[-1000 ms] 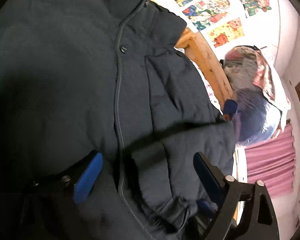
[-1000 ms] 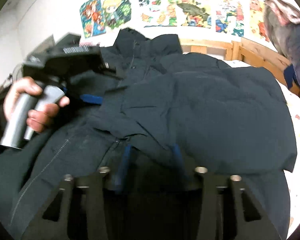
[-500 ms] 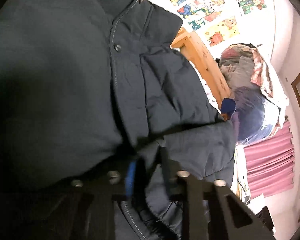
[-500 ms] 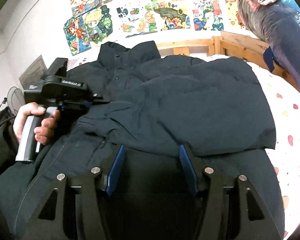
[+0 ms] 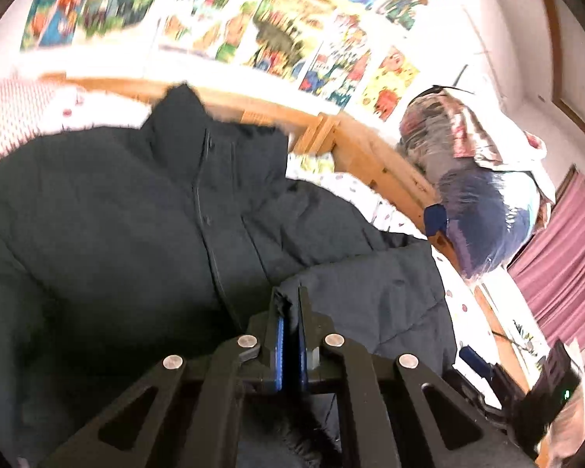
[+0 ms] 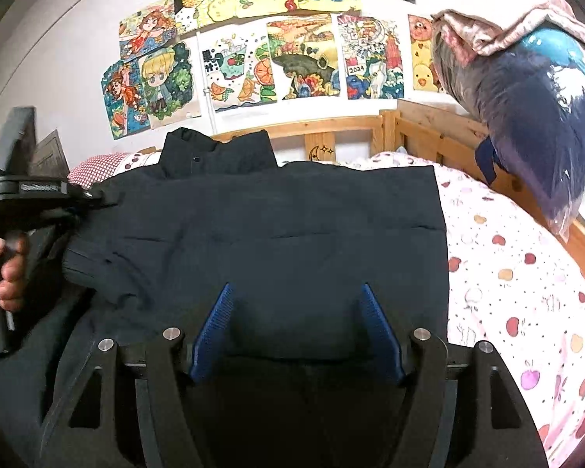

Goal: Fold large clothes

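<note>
A dark navy padded jacket (image 5: 144, 234) lies front up on the bed, collar toward the wall, one side folded over the middle (image 6: 300, 226). My left gripper (image 5: 288, 300) is shut on a pinched fold of the jacket's fabric near the zip line. In the right wrist view a hand (image 6: 7, 273) holds that left gripper's body (image 6: 31, 199) at the jacket's left edge. My right gripper (image 6: 296, 288) stands open above the folded panel, and its blue pads (image 6: 214, 323) hold nothing.
The jacket rests on a white spotted bedsheet (image 6: 507, 273) inside a wooden bed frame (image 6: 429, 132). A plastic bag of bedding (image 6: 534, 109) sits on the right rail. Drawings (image 6: 304, 58) cover the wall, and a pink curtain (image 5: 561, 257) hangs at the right.
My left gripper went from open to shut on the jacket fabric and drew back with it. My right gripper opened, let go of the folded panel and pulled away.
</note>
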The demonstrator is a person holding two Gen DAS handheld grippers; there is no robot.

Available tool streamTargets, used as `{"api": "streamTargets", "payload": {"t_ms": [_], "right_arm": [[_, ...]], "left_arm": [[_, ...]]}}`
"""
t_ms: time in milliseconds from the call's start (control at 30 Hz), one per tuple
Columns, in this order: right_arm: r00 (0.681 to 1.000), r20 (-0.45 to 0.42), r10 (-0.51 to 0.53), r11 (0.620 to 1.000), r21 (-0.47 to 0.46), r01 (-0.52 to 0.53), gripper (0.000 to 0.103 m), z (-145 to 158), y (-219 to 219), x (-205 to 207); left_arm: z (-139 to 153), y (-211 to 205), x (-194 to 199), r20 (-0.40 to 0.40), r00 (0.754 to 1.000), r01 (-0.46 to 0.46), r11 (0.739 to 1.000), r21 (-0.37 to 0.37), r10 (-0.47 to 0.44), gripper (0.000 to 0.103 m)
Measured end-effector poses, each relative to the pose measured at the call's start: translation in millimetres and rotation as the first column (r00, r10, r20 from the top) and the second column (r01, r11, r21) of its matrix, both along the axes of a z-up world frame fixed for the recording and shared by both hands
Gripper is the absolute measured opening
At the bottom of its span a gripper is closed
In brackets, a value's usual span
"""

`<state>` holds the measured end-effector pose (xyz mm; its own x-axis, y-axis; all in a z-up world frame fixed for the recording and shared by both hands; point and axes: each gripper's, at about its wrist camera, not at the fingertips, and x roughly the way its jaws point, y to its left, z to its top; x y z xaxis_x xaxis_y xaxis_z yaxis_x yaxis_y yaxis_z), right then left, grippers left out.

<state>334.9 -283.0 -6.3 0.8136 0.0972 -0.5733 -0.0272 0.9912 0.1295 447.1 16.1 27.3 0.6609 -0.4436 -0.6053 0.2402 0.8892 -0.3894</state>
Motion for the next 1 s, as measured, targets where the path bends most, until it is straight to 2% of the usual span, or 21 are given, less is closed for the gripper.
{"api": "streamTargets", "payload": {"t_ms": [67,233,400,500,633,733,833,933,1000], "right_arm": [[1.0,0.006,0.012,1.0,-0.013,-0.012,0.063,2,5,5],[1.0,0.028,0.013,0.999,-0.04,-0.012,0.063,11,12,26],[0.998,0.012,0.057,0.995,-0.085,-0.056,0.063,10,29,62],[0.995,-0.036,0.094,0.989,-0.111,-0.097,0.062,-1,44,85],[0.977,-0.144,0.156,0.972,-0.151,-0.178,0.062,-27,71,116],[0.96,-0.228,0.162,0.96,-0.187,-0.206,0.062,-53,86,126],[0.956,-0.251,0.153,0.959,-0.195,-0.205,0.062,-67,93,126],[0.954,-0.257,0.153,0.96,-0.191,-0.206,0.063,-71,94,124],[0.958,-0.243,0.154,0.962,-0.184,-0.201,0.064,-71,94,119]], "left_arm": [[12,8,-6,0.034,0.999,-0.014,1.0,0.024,0.013,0.005],[29,39,-12,0.041,0.995,-0.094,0.994,0.059,0.092,0.005],[31,72,-25,0.06,0.976,-0.215,0.969,0.121,0.209,0.005],[27,84,-31,0.065,0.965,-0.262,0.948,0.18,0.254,0.005],[11,95,-25,0.033,0.961,-0.274,0.932,0.239,0.274,0.005],[0,93,-20,0.038,0.963,-0.267,0.919,0.29,0.268,0.006],[-13,87,-12,0.031,0.964,-0.257,0.903,0.344,0.263,0.006],[-20,92,-9,0.002,0.962,-0.261,0.913,0.314,0.275,0.007],[-20,101,-12,0.0,0.961,-0.267,0.929,0.257,0.277,0.012]]}}
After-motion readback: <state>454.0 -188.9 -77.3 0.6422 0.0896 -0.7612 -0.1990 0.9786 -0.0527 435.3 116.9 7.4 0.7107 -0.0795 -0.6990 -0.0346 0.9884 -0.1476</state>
